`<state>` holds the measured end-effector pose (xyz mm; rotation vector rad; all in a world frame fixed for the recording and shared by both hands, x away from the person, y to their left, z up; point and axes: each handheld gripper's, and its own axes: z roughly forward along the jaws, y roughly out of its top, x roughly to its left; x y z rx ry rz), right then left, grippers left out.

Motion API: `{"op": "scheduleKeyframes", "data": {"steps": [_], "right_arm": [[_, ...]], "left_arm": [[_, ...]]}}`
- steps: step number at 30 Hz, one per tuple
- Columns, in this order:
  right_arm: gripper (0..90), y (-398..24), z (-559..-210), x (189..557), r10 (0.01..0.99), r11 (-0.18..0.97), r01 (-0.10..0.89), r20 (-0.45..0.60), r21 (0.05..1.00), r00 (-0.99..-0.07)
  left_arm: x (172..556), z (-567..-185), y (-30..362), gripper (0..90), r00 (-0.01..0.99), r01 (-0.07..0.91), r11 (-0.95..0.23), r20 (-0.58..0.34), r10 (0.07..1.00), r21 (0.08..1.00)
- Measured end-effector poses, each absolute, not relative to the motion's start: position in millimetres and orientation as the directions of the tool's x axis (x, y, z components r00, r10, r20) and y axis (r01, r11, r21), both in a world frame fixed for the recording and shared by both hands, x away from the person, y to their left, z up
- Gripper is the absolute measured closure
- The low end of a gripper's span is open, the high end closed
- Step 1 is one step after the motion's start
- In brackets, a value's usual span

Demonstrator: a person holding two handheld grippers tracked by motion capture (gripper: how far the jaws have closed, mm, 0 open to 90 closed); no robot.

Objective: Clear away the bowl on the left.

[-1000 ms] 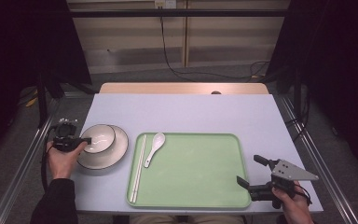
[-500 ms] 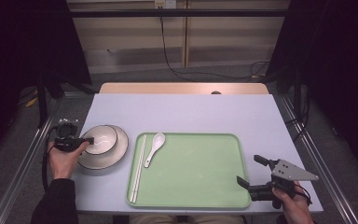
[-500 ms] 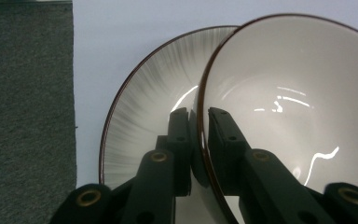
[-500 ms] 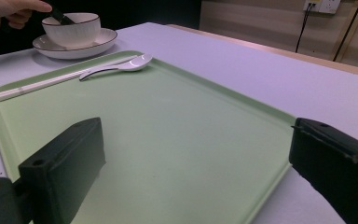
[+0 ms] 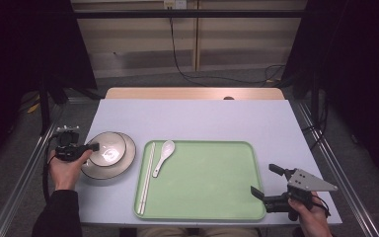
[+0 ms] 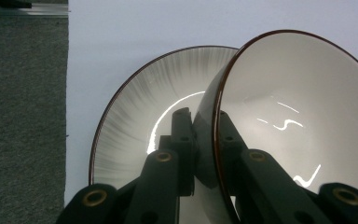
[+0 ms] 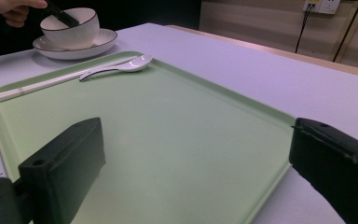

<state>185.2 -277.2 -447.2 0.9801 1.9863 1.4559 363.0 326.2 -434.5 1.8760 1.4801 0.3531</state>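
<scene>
A white bowl with a dark rim sits on a grey-white plate at the table's left. My left gripper is shut on the bowl's near wall. In the left gripper view one jaw is inside the bowl and one outside, above the plate. My right gripper stands open over the right front corner of the green tray, with nothing between its jaws. A white spoon and white chopsticks lie along the tray's left side.
The tray lies in the middle of the pale table, bare apart from the spoon and chopsticks. Metal rails run along the table's left and right edges. A wooden strip borders the far edge.
</scene>
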Motion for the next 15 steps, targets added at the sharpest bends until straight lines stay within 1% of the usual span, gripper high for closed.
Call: {"op": "scheduleKeyframes", "data": {"steps": [9,11,15], "right_arm": [[3.2,-277.1,-447.1,185.2,0.781,0.174,0.263,0.03,0.949,-0.624],[3.1,-276.9,-447.1,185.2,0.781,0.174,0.262,0.029,0.949,-0.624],[3.1,-277.4,-446.8,185.1,0.785,0.166,0.269,0.038,0.949,-0.619]], "left_arm": [[360.4,-431.5,323.7,82.0,0.307,0.729,-0.092,-0.203,0.93,0.678],[359.7,-430.5,322.2,82.0,0.296,0.725,-0.064,-0.227,0.928,0.686],[358.0,-426.9,323.3,82.0,0.316,0.723,-0.083,-0.222,0.922,0.686]]}}
